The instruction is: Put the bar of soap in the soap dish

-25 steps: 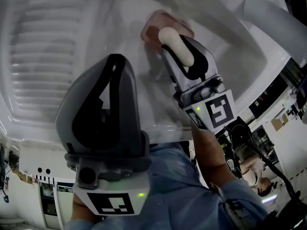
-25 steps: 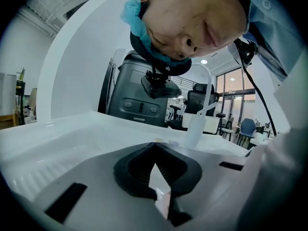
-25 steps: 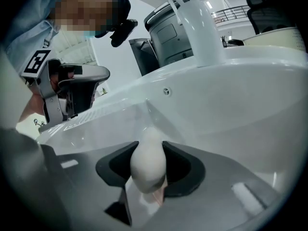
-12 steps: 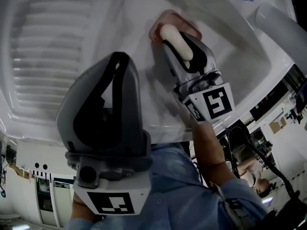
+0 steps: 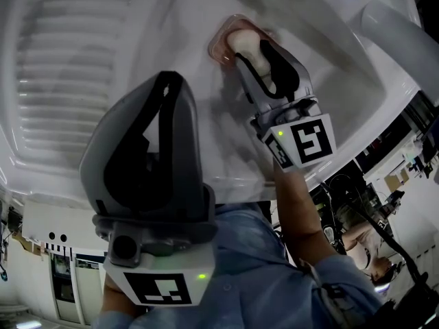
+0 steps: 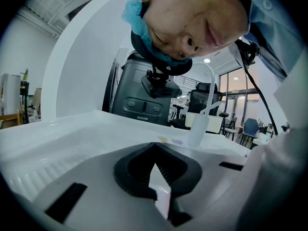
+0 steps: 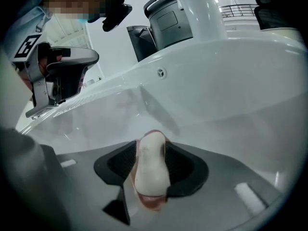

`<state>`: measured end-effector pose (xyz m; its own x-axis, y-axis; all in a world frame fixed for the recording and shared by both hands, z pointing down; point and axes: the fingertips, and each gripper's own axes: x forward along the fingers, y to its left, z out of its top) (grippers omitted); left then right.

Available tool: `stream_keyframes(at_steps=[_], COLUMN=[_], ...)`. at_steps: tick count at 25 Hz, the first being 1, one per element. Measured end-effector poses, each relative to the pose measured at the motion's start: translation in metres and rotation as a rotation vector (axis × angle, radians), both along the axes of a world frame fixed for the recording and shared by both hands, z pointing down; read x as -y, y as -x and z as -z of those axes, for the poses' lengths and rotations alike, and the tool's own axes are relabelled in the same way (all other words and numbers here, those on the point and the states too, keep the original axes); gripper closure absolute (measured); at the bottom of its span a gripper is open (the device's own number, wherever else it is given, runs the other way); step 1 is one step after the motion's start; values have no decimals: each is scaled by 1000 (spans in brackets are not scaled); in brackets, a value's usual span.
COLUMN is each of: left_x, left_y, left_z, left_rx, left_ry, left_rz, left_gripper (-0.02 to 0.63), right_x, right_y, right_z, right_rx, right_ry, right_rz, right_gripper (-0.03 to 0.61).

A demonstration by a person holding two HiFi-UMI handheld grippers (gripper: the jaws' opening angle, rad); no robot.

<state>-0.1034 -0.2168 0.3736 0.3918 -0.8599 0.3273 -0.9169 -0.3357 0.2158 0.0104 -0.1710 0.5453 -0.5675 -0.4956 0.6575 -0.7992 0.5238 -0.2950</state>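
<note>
- Head view, change from a second ago: the right hand-held gripper [image 5: 255,53] is sitting lower. It is bringing the bar of soap [image 5: 241,44] down from above the soap dish [image 5: 217,38] and into it. The left hand-held gripper [image 5: 168,82] is keeping its place.
- Head view, now: the pink dish is lying in the basin of the white sink [image 5: 75,60]. The pale bar is resting in the dish at its far end, with its near end lying between the jaws.
- Left gripper view: the jaws are meeting at their tips with nothing between them, hovering above the sink.
- Right gripper view: the jaws are opening. The bar [image 7: 150,170] is standing between the ribbed pads, a thin gap is showing at the left pad, and the dish rim [image 7: 150,203] is peeking out beneath.
- Handling, judged: the bar is looking light, stiff, smooth and rounded, and probably slippery if wet. Gripping across its narrow flanks at mid-length is looking like the safest hold. The dish is looking light and apt to slide.
</note>
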Motion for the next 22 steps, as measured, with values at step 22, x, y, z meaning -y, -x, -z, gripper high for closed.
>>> stream_keyframes(at_steps=[22], left_x=[-57], left_y=[-30], left_z=[66], left_rx=[4], left_ry=[-116], left_rz=[-10], left_gripper=[609], right_x=[-34], right_y=[-4], right_z=[141], right_rx=[105], right_ry=[-260], right_rz=[-49], right_gripper=[524])
